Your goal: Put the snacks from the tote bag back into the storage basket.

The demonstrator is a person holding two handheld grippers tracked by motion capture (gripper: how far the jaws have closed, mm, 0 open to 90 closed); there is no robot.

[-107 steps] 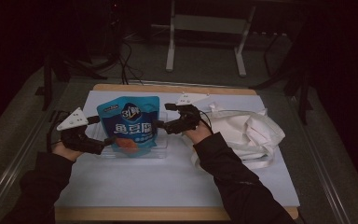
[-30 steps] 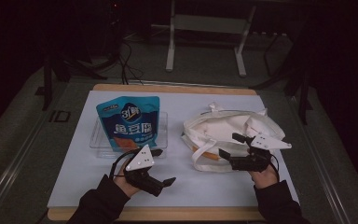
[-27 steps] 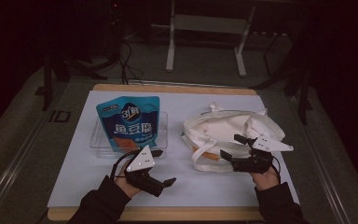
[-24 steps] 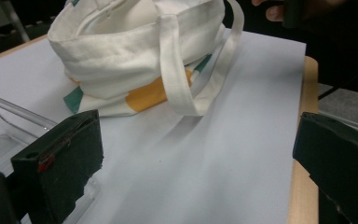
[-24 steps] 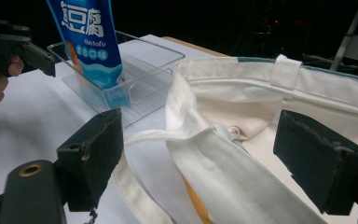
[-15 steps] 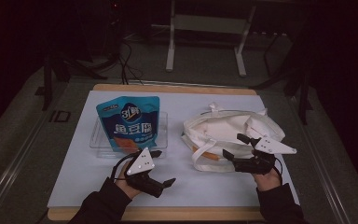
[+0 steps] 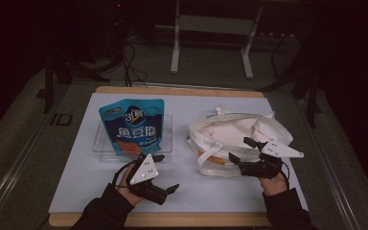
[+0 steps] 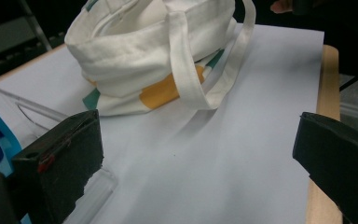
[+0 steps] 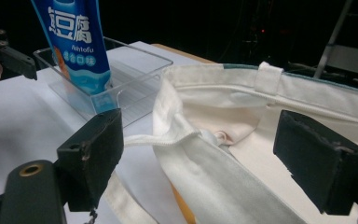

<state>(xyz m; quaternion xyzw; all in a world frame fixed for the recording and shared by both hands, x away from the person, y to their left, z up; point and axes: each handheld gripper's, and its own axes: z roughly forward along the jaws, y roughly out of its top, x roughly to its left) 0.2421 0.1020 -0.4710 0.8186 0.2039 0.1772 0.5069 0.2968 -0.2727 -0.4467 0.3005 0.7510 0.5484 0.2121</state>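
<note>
The left gripper (image 7: 165, 172) sat low on the white sheet (image 7: 191, 191) at about seven o'clock from the table's middle, its jaws spread wide with only bare sheet between them. In the left gripper view the jaws framed open paper, and the cloth bag (image 8: 168, 51) lay ahead at twelve o'clock, one strap (image 8: 186, 79) looping down onto the sheet.

The right gripper (image 7: 242, 151) rested at about four o'clock, right at the near edge of the cloth bag (image 7: 235, 136). Its jaws also stood wide apart, gripping nothing. In the right gripper view they straddled the bag's rim (image 9: 182, 137), with the fabric lying between and beneath them; whether either jaw touched the cloth could not be told.

The blue snack pouch (image 7: 133, 127) stood upright in the clear plastic tray (image 7: 165, 136) at about ten o'clock, just beside the bag and apart from both grippers. The bag lay slumped at two o'clock, with orange and green showing at its lower edge.
</note>
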